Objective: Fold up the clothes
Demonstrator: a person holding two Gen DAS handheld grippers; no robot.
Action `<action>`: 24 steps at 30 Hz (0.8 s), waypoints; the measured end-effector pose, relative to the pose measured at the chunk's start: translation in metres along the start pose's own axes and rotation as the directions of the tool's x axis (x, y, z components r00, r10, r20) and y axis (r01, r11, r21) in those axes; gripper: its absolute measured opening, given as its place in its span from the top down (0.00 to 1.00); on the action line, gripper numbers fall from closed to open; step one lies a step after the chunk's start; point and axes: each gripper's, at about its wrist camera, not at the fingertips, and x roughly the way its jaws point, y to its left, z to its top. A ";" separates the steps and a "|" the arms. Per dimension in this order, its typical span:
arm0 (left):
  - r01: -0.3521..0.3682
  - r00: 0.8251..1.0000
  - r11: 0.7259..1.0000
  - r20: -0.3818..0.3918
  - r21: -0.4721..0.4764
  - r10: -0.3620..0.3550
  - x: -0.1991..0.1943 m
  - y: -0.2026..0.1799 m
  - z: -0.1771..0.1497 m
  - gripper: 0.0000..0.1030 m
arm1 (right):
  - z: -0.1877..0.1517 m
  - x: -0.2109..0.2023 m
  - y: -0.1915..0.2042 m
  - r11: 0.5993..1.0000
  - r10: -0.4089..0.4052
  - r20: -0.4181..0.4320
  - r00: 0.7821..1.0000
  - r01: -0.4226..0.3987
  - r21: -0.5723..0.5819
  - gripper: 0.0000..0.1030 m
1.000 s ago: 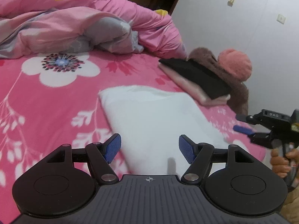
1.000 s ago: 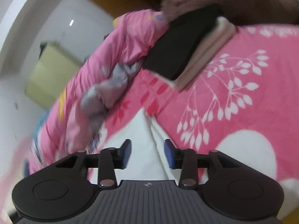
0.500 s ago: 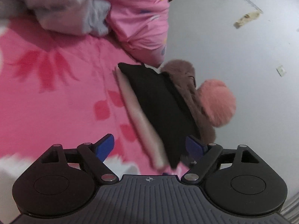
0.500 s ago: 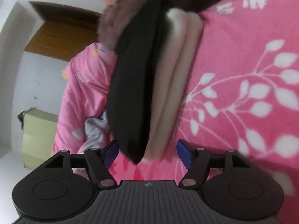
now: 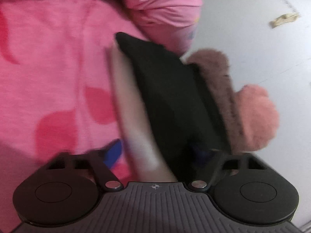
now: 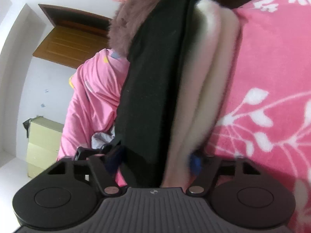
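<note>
A stack of folded clothes lies on the pink bed sheet (image 5: 48, 58): a black garment (image 5: 171, 97) on top of a pale pink one (image 5: 132, 106). My left gripper (image 5: 158, 153) straddles one end of the stack, and its jaws are closing on it with both garments between the blue pads. My right gripper (image 6: 155, 161), rolled onto its side, takes the same stack from another edge. The black garment (image 6: 155, 77) and the pale one (image 6: 206, 77) fill the gap between its closing jaws. Both views are blurred near the pads.
A fluffy brown item (image 5: 217, 73) with a salmon pompom (image 5: 258, 116) lies against the white wall (image 5: 252, 29) just behind the stack. A rumpled pink duvet (image 5: 167, 5) is heaped farther back. A wooden door (image 6: 68, 38) and a pale yellow cabinet (image 6: 44, 145) stand beyond the bed.
Both grippers left the white folded cloth, swung over to the black and pale stack, and closed in on it from two sides. Their jaws widened, then narrowed around it.
</note>
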 end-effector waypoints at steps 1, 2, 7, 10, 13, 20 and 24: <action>0.010 1.000 1.000 0.012 0.001 -0.010 0.000 -0.002 -0.002 0.43 | -0.001 0.000 -0.002 1.000 0.012 0.006 1.000 -0.012 0.017 0.44; 0.008 1.000 1.000 0.017 0.022 -0.009 -0.003 -0.004 -0.002 0.48 | -0.002 -0.001 -0.003 0.999 0.019 0.006 1.000 -0.019 0.034 0.46; 0.027 1.000 0.999 0.009 0.020 -0.027 -0.017 0.000 0.003 0.63 | -0.010 -0.007 -0.005 0.993 0.046 0.008 0.999 -0.046 0.106 0.58; 0.015 0.999 0.999 0.028 0.032 -0.016 -0.027 0.000 0.012 0.65 | -0.022 -0.005 0.000 0.988 0.070 -0.013 0.997 -0.067 0.139 0.62; 0.006 0.999 1.000 0.043 0.010 -0.007 -0.038 0.006 0.022 0.65 | -0.036 0.005 0.014 0.990 0.081 -0.055 0.995 -0.074 0.120 0.63; -0.034 0.999 0.999 0.014 0.008 0.034 -0.048 0.013 0.020 0.62 | -0.040 0.008 -0.002 0.987 0.055 -0.128 0.990 -0.034 0.155 0.58; -0.077 0.997 0.995 0.029 0.057 0.075 -0.083 -0.002 0.018 0.61 | -0.034 -0.023 0.008 0.996 0.038 -0.196 0.980 -0.021 0.091 0.51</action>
